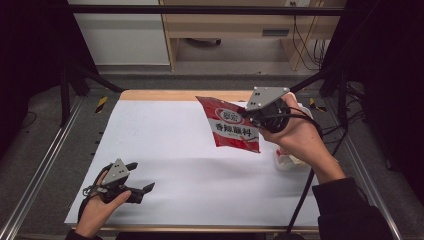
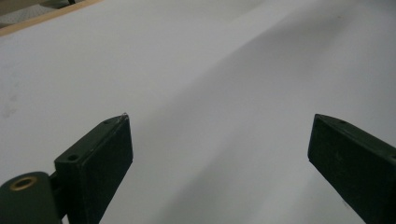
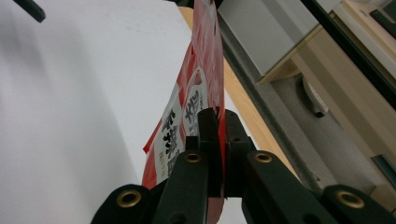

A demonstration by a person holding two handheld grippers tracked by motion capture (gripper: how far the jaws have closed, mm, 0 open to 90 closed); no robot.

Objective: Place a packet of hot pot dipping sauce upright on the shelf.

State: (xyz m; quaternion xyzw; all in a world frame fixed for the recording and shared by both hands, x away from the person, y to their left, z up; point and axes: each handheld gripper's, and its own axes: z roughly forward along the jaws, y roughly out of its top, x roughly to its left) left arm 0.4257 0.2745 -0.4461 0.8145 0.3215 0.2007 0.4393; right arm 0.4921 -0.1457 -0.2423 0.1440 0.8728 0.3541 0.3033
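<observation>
The right gripper (image 1: 248,111) has its jaws pressed together on the edge of a flat red plastic sachet with a white label and dark printed characters (image 1: 231,125), held in the air above the white paper-covered bench (image 1: 175,165). In the right gripper view the sachet (image 3: 196,102) rises edge-on from between the jaws, so most of its print is unreadable and its top is cut off. A pale object (image 1: 290,161) lies partly hidden under the right hand (image 1: 295,132); what it is cannot be made out. The left gripper (image 1: 140,176) sits low near the bench's front left, jaws spread wide with nothing between them, well apart from the sachet.
</observation>
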